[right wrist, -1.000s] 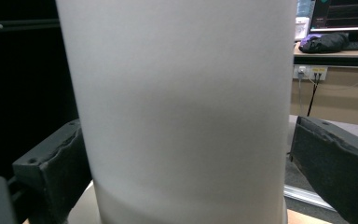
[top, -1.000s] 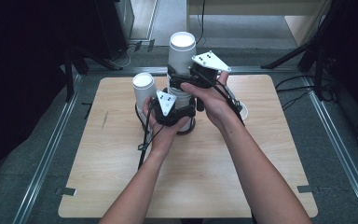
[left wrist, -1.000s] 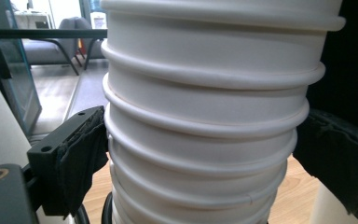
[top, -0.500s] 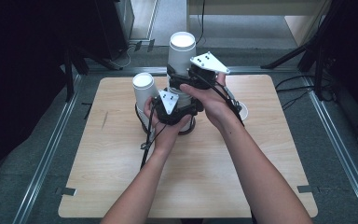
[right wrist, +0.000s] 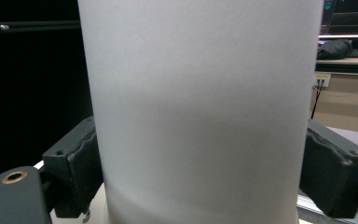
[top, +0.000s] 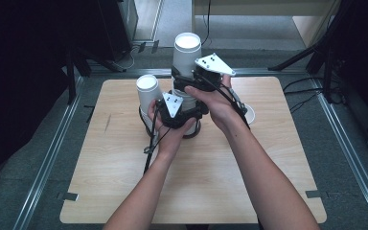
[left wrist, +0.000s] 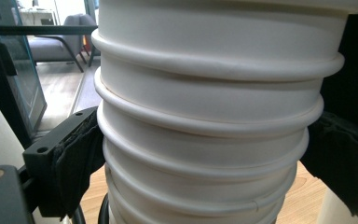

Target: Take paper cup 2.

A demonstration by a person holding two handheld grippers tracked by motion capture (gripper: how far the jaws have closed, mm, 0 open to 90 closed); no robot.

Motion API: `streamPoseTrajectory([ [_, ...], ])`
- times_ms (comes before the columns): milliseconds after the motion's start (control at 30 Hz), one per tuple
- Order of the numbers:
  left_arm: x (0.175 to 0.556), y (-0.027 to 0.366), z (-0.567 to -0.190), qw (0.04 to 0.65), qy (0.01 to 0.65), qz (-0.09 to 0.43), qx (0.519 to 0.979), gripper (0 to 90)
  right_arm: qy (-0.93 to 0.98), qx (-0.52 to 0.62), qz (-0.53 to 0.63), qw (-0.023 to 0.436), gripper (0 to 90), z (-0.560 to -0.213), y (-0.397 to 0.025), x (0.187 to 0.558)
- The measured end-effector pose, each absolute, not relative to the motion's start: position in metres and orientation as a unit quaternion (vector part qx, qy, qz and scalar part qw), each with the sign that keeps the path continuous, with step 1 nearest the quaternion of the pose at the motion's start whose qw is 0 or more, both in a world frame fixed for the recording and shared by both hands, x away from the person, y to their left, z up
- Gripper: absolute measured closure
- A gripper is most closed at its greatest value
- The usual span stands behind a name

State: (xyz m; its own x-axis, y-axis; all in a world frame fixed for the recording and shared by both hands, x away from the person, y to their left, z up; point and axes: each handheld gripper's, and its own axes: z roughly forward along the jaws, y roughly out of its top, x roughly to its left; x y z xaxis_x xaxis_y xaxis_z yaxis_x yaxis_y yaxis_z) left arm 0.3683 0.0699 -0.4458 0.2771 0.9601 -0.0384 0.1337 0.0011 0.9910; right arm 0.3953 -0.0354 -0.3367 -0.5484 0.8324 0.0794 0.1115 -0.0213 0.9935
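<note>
In the high view we hold both grippers against a stack of white paper cups (top: 188,103) standing slightly above the centre of the frame on the wooden table (top: 268,182). Our left gripper (top: 178,111) sits low on the stack; in the left gripper view its padded jaws stand on either side of the nested cup rims (left wrist: 205,140), at the left and right edges of the frame, pressed against the stack and gripping it. Our right gripper (top: 199,76) sits higher, in the upper centre of the high view, at the top cup (top: 187,53), whose open mouth faces upward. In the right gripper view the smooth wall of that top cup (right wrist: 200,112) runs through the middle of the frame, with the two jaws touching it at lower left and lower right, closed on it. A second white cup (top: 148,91) stands just to the left of the stack in the high view, close beside the left gripper. A flat white disc (top: 249,114) lies on the table to the right of the stack, partly hidden behind our right hand (top: 220,108); we cannot tell what it is.
</note>
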Motion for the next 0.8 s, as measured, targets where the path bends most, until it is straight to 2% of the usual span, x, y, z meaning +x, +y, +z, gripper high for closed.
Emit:
streamPoseTrajectory([
  [800, 0.367, 0.071, -0.446, 0.539, 0.46, 0.382, 0.593, 3.2, 0.618, 0.362, 0.622, 0.315, 14.1, -0.317, -0.033, 0.393],
])
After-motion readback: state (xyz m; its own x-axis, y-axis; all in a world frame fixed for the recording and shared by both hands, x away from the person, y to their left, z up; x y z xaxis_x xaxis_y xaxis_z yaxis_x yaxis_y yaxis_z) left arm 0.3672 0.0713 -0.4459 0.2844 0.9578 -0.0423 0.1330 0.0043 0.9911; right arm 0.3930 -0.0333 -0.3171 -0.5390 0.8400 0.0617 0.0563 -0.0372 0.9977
